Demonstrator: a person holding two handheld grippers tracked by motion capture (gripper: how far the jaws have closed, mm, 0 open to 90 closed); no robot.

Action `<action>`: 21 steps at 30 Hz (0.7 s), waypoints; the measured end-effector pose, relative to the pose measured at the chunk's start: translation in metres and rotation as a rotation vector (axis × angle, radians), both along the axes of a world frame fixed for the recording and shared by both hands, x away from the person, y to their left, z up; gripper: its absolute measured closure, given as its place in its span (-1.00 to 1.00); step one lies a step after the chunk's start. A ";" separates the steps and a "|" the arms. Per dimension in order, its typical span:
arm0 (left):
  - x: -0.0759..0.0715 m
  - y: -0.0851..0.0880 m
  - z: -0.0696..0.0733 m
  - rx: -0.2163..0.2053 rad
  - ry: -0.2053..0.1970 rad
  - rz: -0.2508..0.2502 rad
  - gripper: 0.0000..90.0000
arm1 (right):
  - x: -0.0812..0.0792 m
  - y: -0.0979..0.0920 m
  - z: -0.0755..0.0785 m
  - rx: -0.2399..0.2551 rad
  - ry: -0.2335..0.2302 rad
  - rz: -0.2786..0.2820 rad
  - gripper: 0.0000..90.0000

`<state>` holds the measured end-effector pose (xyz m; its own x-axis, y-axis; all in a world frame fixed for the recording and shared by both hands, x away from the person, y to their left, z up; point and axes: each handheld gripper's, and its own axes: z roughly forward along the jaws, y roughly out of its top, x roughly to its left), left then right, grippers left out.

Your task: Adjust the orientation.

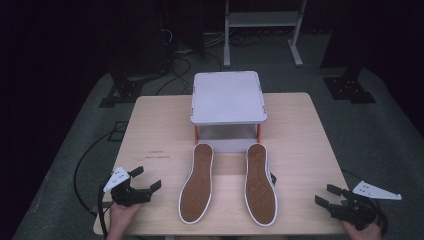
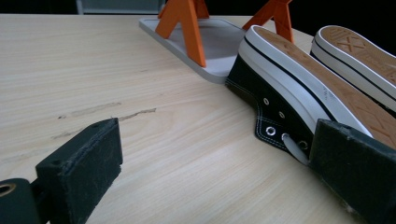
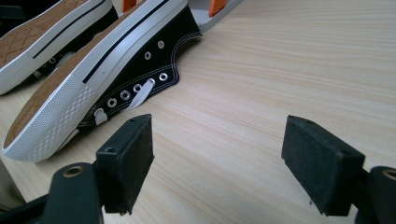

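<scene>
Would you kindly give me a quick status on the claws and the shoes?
Left claw and right claw open, empty. Both shoes sole-up, untouched. Nothing between.

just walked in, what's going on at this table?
A person holds a two-jaw gripper in each hand at the near edge of a wooden table. Two black sneakers lie sole-up side by side in the middle: the left shoe and the right shoe, toes toward a small grey stand with orange legs. The left gripper sits beside the left shoe, the right gripper beside the right shoe. Both have open jaws with nothing between them; neither shoe is touched yet.
</scene>
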<state>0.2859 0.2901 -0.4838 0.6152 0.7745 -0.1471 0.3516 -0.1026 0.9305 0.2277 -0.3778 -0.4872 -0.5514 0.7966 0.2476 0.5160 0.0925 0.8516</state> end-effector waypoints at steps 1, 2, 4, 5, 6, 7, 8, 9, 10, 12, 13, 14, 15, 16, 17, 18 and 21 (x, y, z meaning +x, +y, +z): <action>0.000 -0.001 0.000 0.008 0.000 -0.004 -0.95 | 0.001 0.000 0.001 -0.002 -0.002 0.000 -0.46; 0.000 -0.001 -0.001 0.012 0.001 -0.006 -0.95 | 0.001 0.001 0.002 -0.005 -0.005 0.001 -0.46; -0.001 -0.001 -0.001 0.011 0.002 -0.007 -0.95 | 0.003 0.003 0.004 -0.010 -0.010 0.009 -0.46; -0.001 -0.001 -0.001 0.010 0.001 -0.005 -0.95 | 0.003 0.004 0.005 -0.009 -0.009 0.012 -0.46; -0.002 0.000 -0.001 0.012 0.000 -0.004 -0.95 | 0.003 0.005 0.006 -0.011 -0.010 0.016 -0.46; -0.002 0.001 0.000 0.007 0.000 -0.002 -0.95 | 0.004 0.007 0.008 -0.015 -0.015 0.022 -0.46; -0.003 0.001 -0.001 0.004 0.000 0.002 -0.95 | 0.005 0.008 0.009 -0.018 -0.015 0.026 -0.47; -0.003 0.002 -0.001 0.000 -0.001 0.005 -0.95 | 0.005 0.009 0.011 -0.018 -0.016 0.029 -0.47; -0.003 0.002 -0.001 0.001 -0.002 0.006 -0.95 | 0.006 0.010 0.012 -0.020 -0.022 0.032 -0.47; -0.003 0.003 -0.001 0.001 -0.001 0.009 -0.95 | 0.007 0.013 0.015 -0.017 -0.027 0.039 -0.47; -0.003 0.003 -0.001 -0.001 0.000 0.009 -0.95 | 0.008 0.014 0.017 -0.018 -0.031 0.042 -0.47; -0.003 0.004 -0.001 0.000 0.002 0.009 -0.95 | 0.008 0.015 0.019 -0.019 -0.034 0.044 -0.47; -0.003 0.004 -0.001 -0.004 0.000 0.010 -0.95 | 0.008 0.015 0.021 -0.020 -0.039 0.046 -0.47; -0.004 0.005 -0.001 -0.005 -0.001 0.011 -0.95 | 0.009 0.017 0.023 -0.018 -0.042 0.049 -0.47; -0.004 0.005 -0.001 -0.006 0.000 0.011 -0.95 | 0.009 0.018 0.024 -0.015 -0.043 0.051 -0.47; -0.004 0.005 -0.001 -0.006 0.000 0.012 -0.95 | 0.010 0.019 0.027 -0.013 -0.046 0.055 -0.47; -0.005 0.005 -0.001 -0.005 -0.004 0.011 -0.95 | 0.012 0.024 0.033 -0.023 -0.060 0.069 -0.47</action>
